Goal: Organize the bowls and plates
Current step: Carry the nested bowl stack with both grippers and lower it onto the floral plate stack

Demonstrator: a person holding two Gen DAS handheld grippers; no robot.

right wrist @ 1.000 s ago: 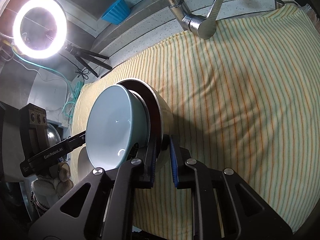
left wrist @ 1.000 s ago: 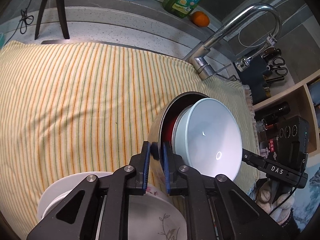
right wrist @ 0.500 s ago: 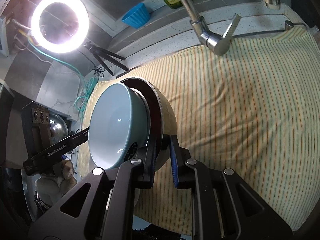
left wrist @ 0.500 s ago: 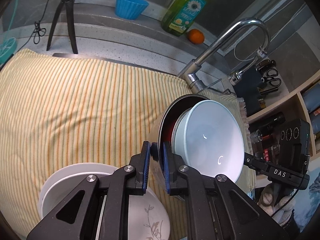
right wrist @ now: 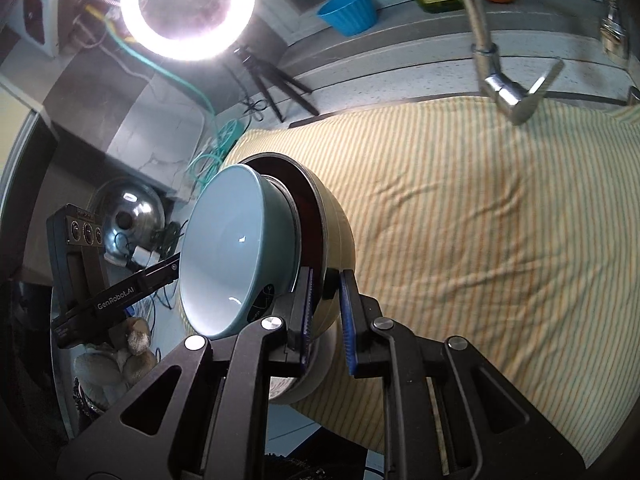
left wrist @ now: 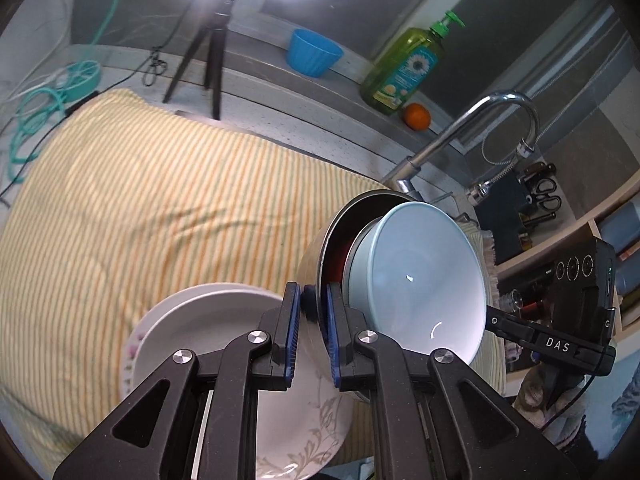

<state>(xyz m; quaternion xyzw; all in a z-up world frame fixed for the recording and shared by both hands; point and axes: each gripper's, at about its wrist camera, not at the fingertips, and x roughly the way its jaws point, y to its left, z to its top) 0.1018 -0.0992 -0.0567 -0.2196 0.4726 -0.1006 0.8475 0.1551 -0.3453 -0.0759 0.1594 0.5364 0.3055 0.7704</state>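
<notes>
A light blue bowl (left wrist: 420, 280) sits nested in a cream bowl (left wrist: 309, 266) with a dark red inside. The pair is tilted on edge, up off the striped cloth (left wrist: 160, 208). My left gripper (left wrist: 311, 300) is shut on the cream bowl's rim. From the opposite side my right gripper (right wrist: 326, 286) is shut on the same rim, and there the blue bowl (right wrist: 236, 256) faces left with the cream bowl (right wrist: 340, 232) behind it. A stack of white plates (left wrist: 208, 320) with a leaf pattern lies on the cloth just below the left gripper.
A chrome faucet (left wrist: 460, 128) arches behind the bowls. On the back ledge stand a green soap bottle (left wrist: 404, 68), an orange (left wrist: 417, 117) and a blue cup (left wrist: 314, 56). A ring light's tripod (left wrist: 208, 60) stands at the back left. Shelves with scissors (left wrist: 544, 196) are at the right.
Both grippers have risen with the nested bowls still in their grip. The plate stack shows more fully below the left gripper, and the back ledge and ring light have come into view.
</notes>
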